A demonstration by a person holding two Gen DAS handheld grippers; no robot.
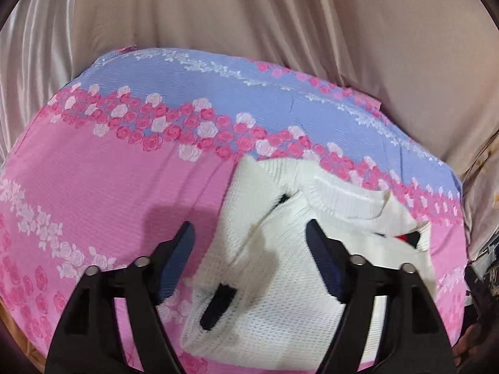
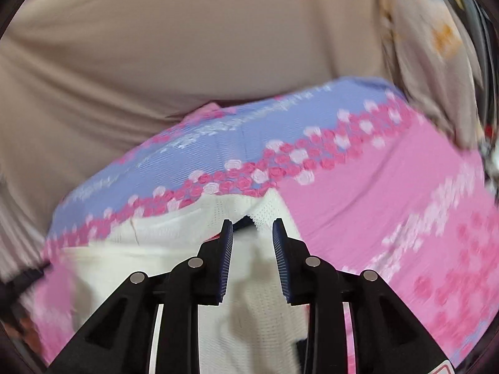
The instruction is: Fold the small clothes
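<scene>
A small white knit garment with dark trim pieces and a ribbed collar lies partly folded on a pink and blue floral sheet. My left gripper is open wide above the garment's left part, with nothing between its fingers. In the right wrist view the same white garment lies under and ahead of my right gripper, which is open with a narrower gap and holds nothing. A folded corner of the garment points away just beyond the fingertips.
The floral sheet covers a raised surface. Beige curtain fabric hangs behind it and shows in the right wrist view. A patterned cloth hangs at the far right, and dark clutter sits at the sheet's right edge.
</scene>
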